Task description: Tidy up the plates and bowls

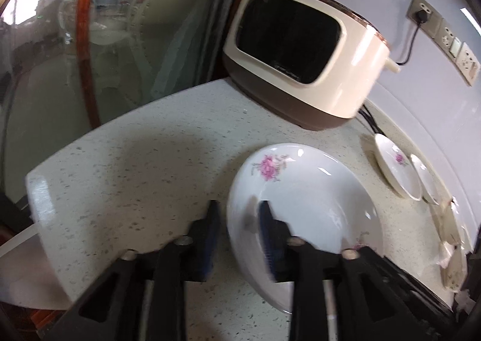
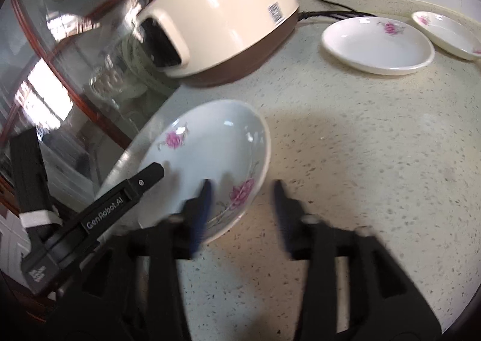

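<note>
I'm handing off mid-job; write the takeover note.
Left gripper: straddling the near rim of the large white floral bowl; clamp unclear.
Right gripper: open, empty, one finger over the same bowl's edge.
That bowl sits tilted on the speckled countertop.
Two small white floral dishes lie separately near the wall.
Nothing stacked yet; all gathering remains.

R gripper [image 2: 240, 208] open; floral bowl [image 2: 210, 157] at 9 o'clock, L gripper [image 2: 150, 174] touching it.
</note>
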Demonstrator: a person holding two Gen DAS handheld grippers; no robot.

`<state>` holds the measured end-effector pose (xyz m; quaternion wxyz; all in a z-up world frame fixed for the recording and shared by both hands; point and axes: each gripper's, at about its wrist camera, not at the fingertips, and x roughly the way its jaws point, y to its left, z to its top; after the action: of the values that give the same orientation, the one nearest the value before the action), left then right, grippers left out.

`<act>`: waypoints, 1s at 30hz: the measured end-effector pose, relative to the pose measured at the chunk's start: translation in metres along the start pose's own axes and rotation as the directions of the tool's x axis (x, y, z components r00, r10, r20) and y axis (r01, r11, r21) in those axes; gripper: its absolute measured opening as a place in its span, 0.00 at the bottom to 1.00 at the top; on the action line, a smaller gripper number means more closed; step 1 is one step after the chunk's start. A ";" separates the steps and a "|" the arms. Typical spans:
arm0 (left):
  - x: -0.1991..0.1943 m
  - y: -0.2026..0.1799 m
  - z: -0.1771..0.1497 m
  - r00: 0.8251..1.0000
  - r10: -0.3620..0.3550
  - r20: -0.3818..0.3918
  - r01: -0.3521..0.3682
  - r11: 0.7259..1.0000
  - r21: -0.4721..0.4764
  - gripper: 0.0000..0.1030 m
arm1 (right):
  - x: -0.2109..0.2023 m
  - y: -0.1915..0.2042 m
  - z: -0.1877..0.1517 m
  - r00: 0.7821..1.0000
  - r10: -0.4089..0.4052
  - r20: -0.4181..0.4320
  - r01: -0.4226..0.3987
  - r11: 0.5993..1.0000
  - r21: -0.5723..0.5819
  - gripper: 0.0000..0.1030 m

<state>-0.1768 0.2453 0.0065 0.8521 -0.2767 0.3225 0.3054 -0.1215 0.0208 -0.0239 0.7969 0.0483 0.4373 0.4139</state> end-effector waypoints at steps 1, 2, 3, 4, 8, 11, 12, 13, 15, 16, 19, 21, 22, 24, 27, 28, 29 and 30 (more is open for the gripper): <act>-0.004 -0.001 0.000 1.000 0.010 0.014 -0.010 1.000 -0.009 0.56 | -0.004 -0.005 0.000 1.000 0.006 0.010 -0.007 1.000 0.018 0.66; -0.007 -0.003 0.000 0.999 0.012 0.031 -0.011 1.000 -0.017 0.60 | -0.009 -0.014 0.001 1.000 0.015 0.021 -0.016 0.999 0.044 0.66; -0.012 -0.004 0.000 0.999 0.011 0.048 -0.010 1.000 -0.021 0.63 | -0.015 -0.025 0.001 0.999 0.015 0.028 -0.017 0.998 0.068 0.66; -0.020 -0.007 0.001 0.997 0.006 0.077 -0.005 1.000 -0.023 0.66 | -0.020 -0.036 0.002 0.999 0.009 0.036 -0.012 0.996 0.090 0.66; -0.045 -0.037 0.002 0.984 -0.084 0.154 0.080 0.996 0.032 0.80 | -0.043 -0.081 0.009 0.995 -0.041 0.093 0.023 0.982 0.186 0.66; -0.048 -0.069 0.003 0.976 -0.169 0.139 0.156 0.983 0.098 0.82 | -0.057 -0.106 0.021 0.987 -0.088 0.131 0.054 0.969 0.240 0.67; -0.045 -0.085 0.003 0.973 -0.199 0.119 0.184 0.975 0.123 0.82 | -0.061 -0.113 0.027 0.983 -0.112 0.145 0.073 0.966 0.247 0.69; -0.041 -0.096 0.004 0.970 -0.222 0.104 0.207 0.969 0.137 0.82 | -0.063 -0.118 0.033 0.978 -0.134 0.157 0.093 0.965 0.244 0.71; -0.034 -0.123 0.006 0.962 -0.256 0.092 0.239 0.958 0.159 0.82 | -0.064 -0.123 0.045 0.967 -0.183 0.176 0.139 0.961 0.239 0.73; -0.031 -0.133 0.007 0.962 -0.256 0.094 0.239 0.957 0.163 0.82 | -0.064 -0.129 0.051 0.963 -0.198 0.182 0.151 0.958 0.244 0.73; -0.005 -0.166 0.019 0.967 -0.246 0.072 0.234 0.962 0.141 0.82 | -0.057 -0.150 0.068 0.954 -0.218 0.206 0.151 0.942 0.298 0.73; 0.013 -0.184 0.029 0.975 -0.214 0.062 0.205 0.970 0.132 0.82 | -0.050 -0.156 0.077 0.952 -0.225 0.208 0.152 0.936 0.316 0.73; 0.026 -0.193 0.034 0.979 -0.194 0.055 0.185 0.974 0.128 0.82 | -0.046 -0.160 0.084 0.950 -0.232 0.208 0.158 0.934 0.321 0.73; 0.046 -0.203 0.040 0.985 -0.165 0.039 0.160 0.980 0.118 0.82 | -0.034 -0.166 0.094 0.952 -0.232 0.200 0.158 0.932 0.326 0.73; 0.076 -0.206 0.051 0.992 -0.128 0.008 0.127 0.988 0.085 0.82 | -0.026 -0.172 0.105 0.956 -0.215 0.198 0.142 0.934 0.327 0.73; 0.086 -0.207 0.054 0.993 -0.118 -0.003 0.118 0.990 0.074 0.82 | -0.024 -0.170 0.108 0.955 -0.218 0.200 0.147 0.937 0.318 0.73; 0.094 -0.207 0.056 0.993 -0.114 -0.012 0.115 0.991 0.064 0.82 | -0.021 -0.169 0.113 0.955 -0.224 0.195 0.160 0.941 0.299 0.73; 0.102 -0.208 0.058 0.994 -0.109 -0.022 0.111 0.992 0.060 0.82 | -0.018 -0.168 0.114 0.956 -0.225 0.187 0.165 0.942 0.291 0.73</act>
<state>0.0524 0.1816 0.0272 0.8727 -0.2707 0.3240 0.2453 0.0608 -0.0687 -0.0160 0.8629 0.1587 0.4029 0.2606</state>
